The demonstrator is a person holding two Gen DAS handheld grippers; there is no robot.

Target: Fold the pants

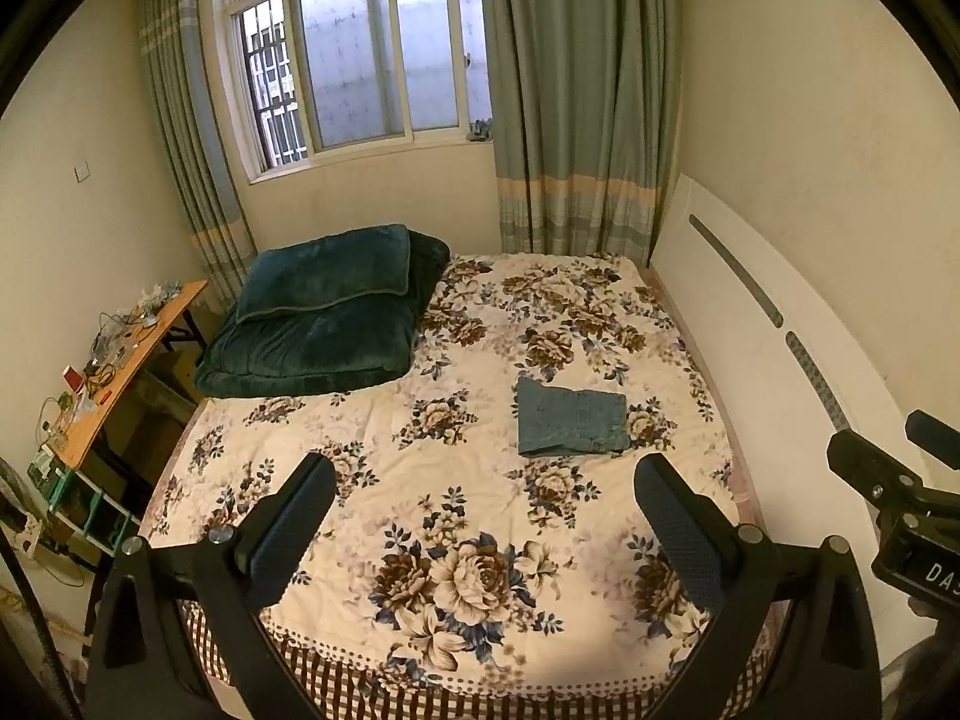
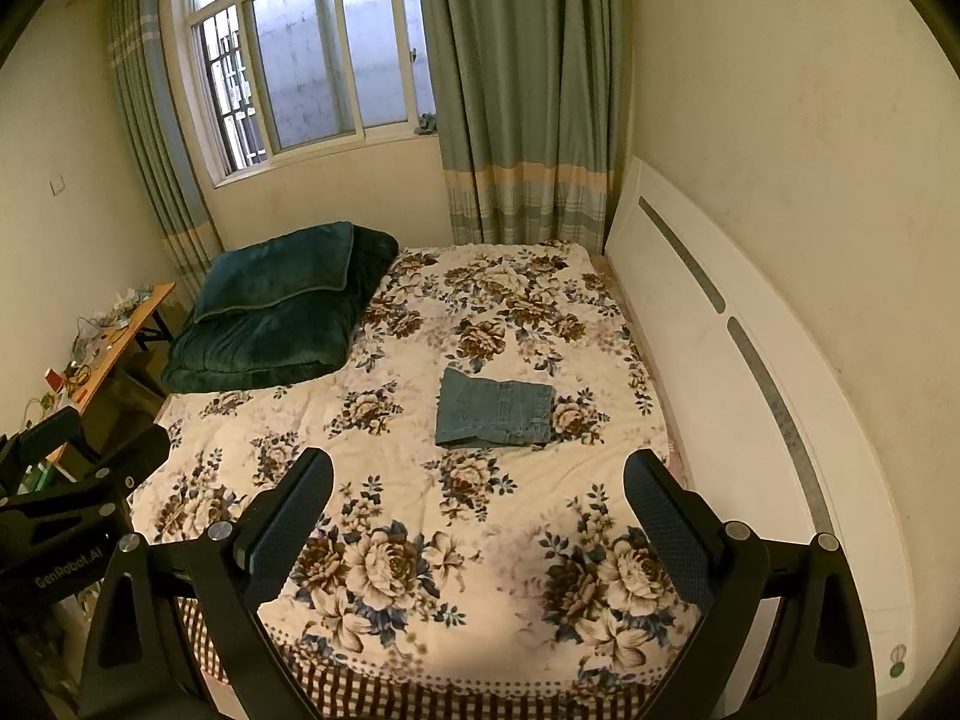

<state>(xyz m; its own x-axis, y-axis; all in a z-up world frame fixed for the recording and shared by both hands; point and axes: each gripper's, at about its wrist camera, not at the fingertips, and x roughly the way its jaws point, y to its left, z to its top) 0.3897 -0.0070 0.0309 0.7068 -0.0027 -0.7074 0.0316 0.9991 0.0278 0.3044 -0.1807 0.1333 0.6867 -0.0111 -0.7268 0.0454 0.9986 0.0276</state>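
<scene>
A wide bed under a cream quilt printed with brown and blue roses fills the room, a folded dark green plush blanket stacked at its far left corner. Toward the right edge, near the white headboard, lies a compact folded rectangle of blue denim pants, apparently finished. The heavy, fairly stiff cloth would likely hold its creases and is best pinched along the thick folded edge. The left gripper and right gripper hover above the near edge, jaws spread wide, holding nothing.
</scene>
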